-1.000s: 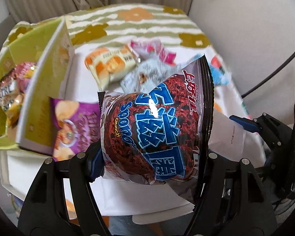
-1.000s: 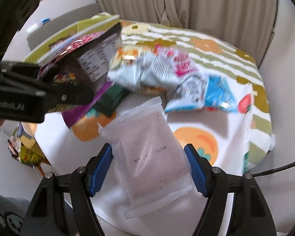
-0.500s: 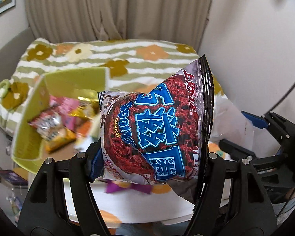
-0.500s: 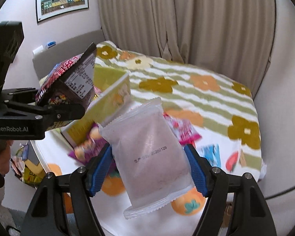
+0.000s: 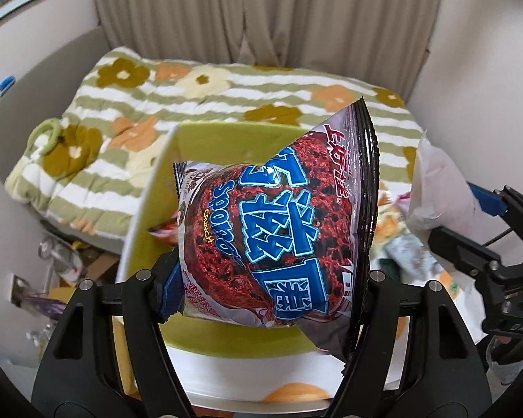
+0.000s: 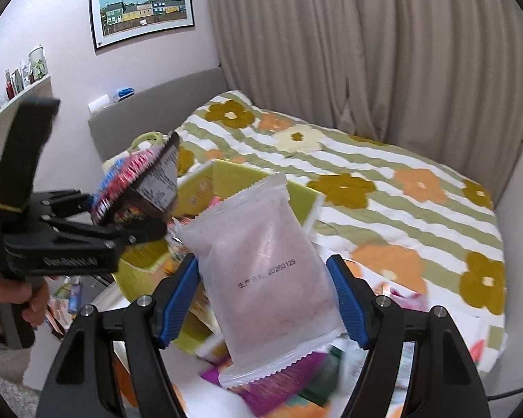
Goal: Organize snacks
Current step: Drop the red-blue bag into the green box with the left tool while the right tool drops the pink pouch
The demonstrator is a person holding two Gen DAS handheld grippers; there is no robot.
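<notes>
As both packets rise clear of the surface (image 5: 226, 365), the left hand-held gripper (image 5: 272, 278) is clamped on a red-and-blue bag (image 5: 279, 230) and the right hand-held gripper (image 6: 265, 289) is clamped on a frosted white packet (image 6: 261, 264), each pinched by its sides between blue pads (image 6: 179, 299). A second ago the two tools were low over a scatter of snacks (image 6: 289, 383) on the surface; now both cameras tilt up to take in the curtain (image 6: 366, 52), a framed picture (image 6: 143, 10) and the flowered bed (image 6: 383, 188) beyond the surface's far edge. The left view has swung so that the green box (image 5: 205, 139), earlier off to the left edge of the surface, sits directly behind and below the bag, its open top facing the camera with a wrapper or two visible inside. From the right view, the bag is tilted over the box's left side while the white packet hangs in front of the box's near right corner. That shift suggests the pickup is finished and the carry is nearly over: both packets look set to be dropped into the box. Several loose packets remain blurred on the surface below the right tool, so sorting appears far from done.
</notes>
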